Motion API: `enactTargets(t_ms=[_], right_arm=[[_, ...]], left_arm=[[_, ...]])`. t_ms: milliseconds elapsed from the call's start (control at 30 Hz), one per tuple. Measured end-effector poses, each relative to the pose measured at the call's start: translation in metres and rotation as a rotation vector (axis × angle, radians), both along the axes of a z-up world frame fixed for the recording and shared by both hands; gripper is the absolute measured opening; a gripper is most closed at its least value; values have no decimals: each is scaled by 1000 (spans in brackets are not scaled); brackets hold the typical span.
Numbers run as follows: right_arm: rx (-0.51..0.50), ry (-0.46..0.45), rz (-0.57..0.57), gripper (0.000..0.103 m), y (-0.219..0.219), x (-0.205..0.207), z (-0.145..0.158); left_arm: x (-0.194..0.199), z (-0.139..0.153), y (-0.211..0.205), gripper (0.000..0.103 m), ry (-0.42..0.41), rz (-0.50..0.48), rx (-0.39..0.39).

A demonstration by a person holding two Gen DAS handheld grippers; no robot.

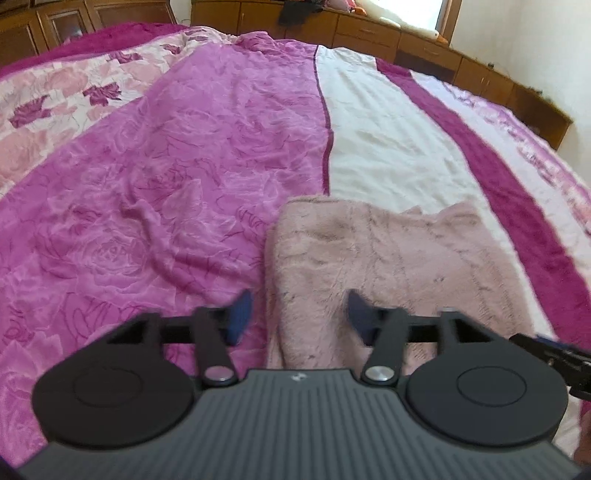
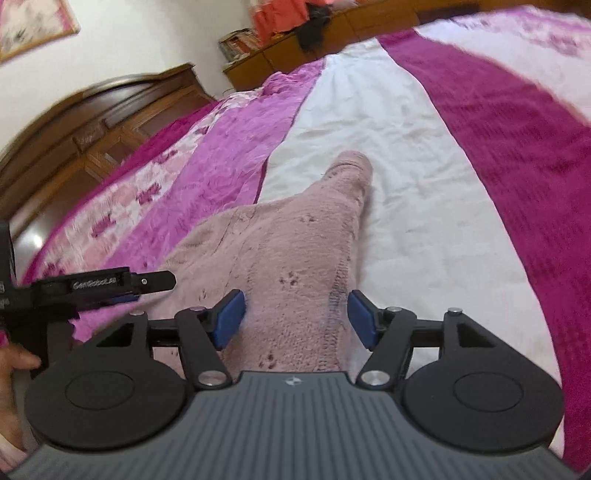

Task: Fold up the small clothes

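**Pink garment flat on the bed, both tongs spread**

A fuzzy pale pink garment (image 1: 388, 258) lay on the bedspread (image 1: 147, 166), across the seam where the magenta rose panel met the white stripe. The left gripper (image 1: 299, 314) hung above its near left edge with the blue pads (image 1: 240, 317) wide apart, pinching nothing; that view was blurred, and whether the pads touched the fabric could not be told. The right gripper (image 2: 297, 319) was likewise spread, its pads (image 2: 231, 317) on either side of a narrow part of the garment (image 2: 295, 258) that ran away toward a rounded end. The garment's near edge was hidden under both gripper bodies. A hand (image 2: 13, 391) showed partly at the left frame edge, holding the other tool. Wooden cabinets (image 1: 369, 33) stood beyond the bed.
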State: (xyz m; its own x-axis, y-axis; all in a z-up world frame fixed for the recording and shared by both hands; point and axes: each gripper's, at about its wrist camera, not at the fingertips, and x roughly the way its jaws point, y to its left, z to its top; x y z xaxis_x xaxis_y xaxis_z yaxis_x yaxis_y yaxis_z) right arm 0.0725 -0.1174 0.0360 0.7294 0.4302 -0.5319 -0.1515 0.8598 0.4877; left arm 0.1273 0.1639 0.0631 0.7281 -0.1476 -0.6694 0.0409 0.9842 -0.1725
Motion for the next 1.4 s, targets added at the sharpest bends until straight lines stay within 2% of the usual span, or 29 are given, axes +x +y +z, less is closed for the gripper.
enactTargets(t_ms=[100, 267, 333, 433, 533, 667, 833, 1033, 1267, 1400], right_arm=[[48, 21, -16, 70, -7, 3, -4], [22, 7, -16, 72, -3, 8, -4], [7, 5, -14, 74, -1, 11, -5], [13, 14, -1, 75, 0, 16, -8], [22, 20, 9, 76, 0, 21, -11], [35, 28, 13, 77, -3, 24, -12], [73, 54, 23, 77, -9, 28, -16], [119, 96, 39, 80, -9, 33, -26], [170, 120, 73, 80, -10, 40, -35], [192, 137, 113, 81, -6, 52, -39]], left_arm=[[14, 1, -2, 63, 14, -6, -16], [50, -9, -13, 63, 50, 1, -14], [58, -13, -17, 66, 39, 39, 40], [63, -22, -15, 66, 36, 146, 124], [61, -27, 3, 66, 55, 168, 33], [53, -19, 8, 65, 66, 132, 13], [29, -13, 19, 63, 117, 82, -78], [7, -17, 32, 73, 173, 83, -171], [5, -20, 31, 74, 177, 83, -208], [9, -28, 34, 74, 199, 60, -320]])
